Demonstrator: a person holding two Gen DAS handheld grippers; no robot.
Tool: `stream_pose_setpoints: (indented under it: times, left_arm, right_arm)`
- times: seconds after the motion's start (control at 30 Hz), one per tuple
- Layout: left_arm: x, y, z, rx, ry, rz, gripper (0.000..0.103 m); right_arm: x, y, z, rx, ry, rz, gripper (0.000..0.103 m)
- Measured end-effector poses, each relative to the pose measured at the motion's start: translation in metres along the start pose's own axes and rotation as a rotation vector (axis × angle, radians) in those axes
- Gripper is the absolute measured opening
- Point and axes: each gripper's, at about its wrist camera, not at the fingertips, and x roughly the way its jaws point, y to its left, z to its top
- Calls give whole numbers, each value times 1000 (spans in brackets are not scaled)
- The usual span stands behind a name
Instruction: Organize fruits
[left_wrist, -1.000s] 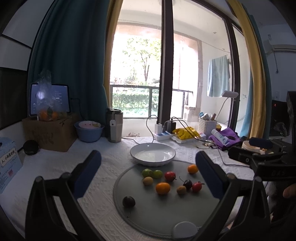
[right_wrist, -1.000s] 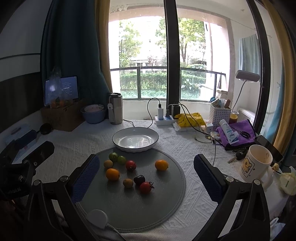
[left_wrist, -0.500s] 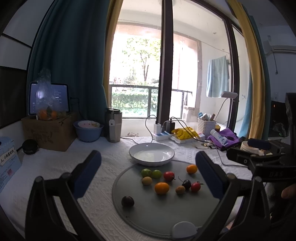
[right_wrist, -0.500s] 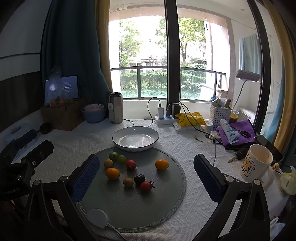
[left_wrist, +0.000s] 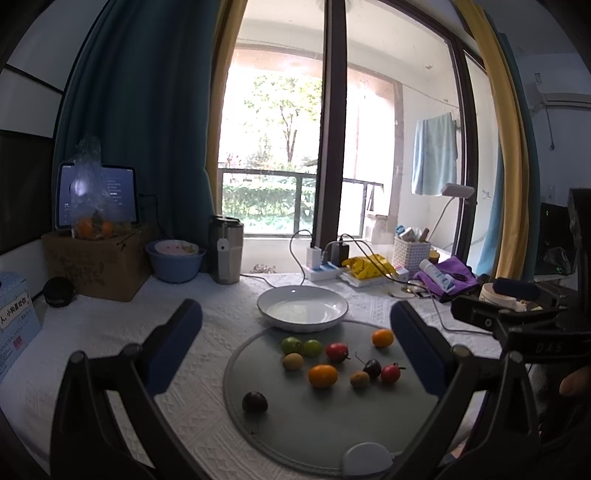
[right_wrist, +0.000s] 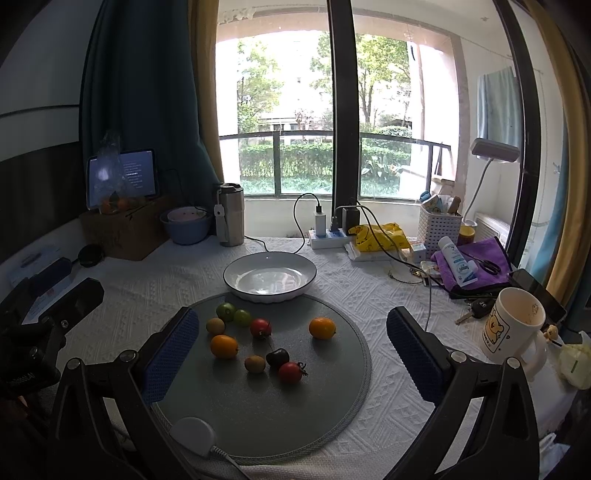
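Observation:
Several small fruits lie on a round grey mat (left_wrist: 325, 424) (right_wrist: 295, 406): two green ones (right_wrist: 226, 311), two orange ones (right_wrist: 224, 346) (right_wrist: 322, 328), red tomatoes (right_wrist: 260, 328) (right_wrist: 290, 371), a dark cherry (right_wrist: 277, 356) and a dark fruit at the mat's left edge (left_wrist: 255, 402). An empty white bowl (left_wrist: 303, 309) (right_wrist: 269, 277) stands just behind the mat. My left gripper (left_wrist: 295, 347) is open and empty above the mat's near side. My right gripper (right_wrist: 291, 343) is open and empty, hovering over the fruits.
A white puck with a cable (right_wrist: 192, 435) lies on the mat's near edge. A bear mug (right_wrist: 513, 328), keys, a purple cloth with a tube (right_wrist: 458, 264), a power strip (right_wrist: 328, 240), a steel tumbler (right_wrist: 229, 214), a blue bowl (right_wrist: 186, 225) and a cardboard box (left_wrist: 96, 262) ring the table.
The left wrist view has drifted slightly, so the mat and fruits sit a little further left. The right gripper has barely moved. Both stay open and empty.

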Motion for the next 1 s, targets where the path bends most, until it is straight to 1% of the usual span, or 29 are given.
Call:
stream_pose_setpoints:
  times: [0.4, 0.67, 0.87, 1.0]
  left_arm:
    - [1, 1, 0, -3, 1, -1, 103]
    - [9, 6, -2, -8, 21, 0, 103]
    - [23, 8, -10, -10, 74, 11, 103]
    - [40, 13, -21, -17, 144, 20, 103]
  right_arm:
    - [4, 0, 1, -2, 8, 1, 103]
    - [13, 2, 0, 1, 27, 3, 103]
    - [27, 0, -4, 7, 61, 1, 103]
    - [41, -2, -11, 3, 99, 7, 101]
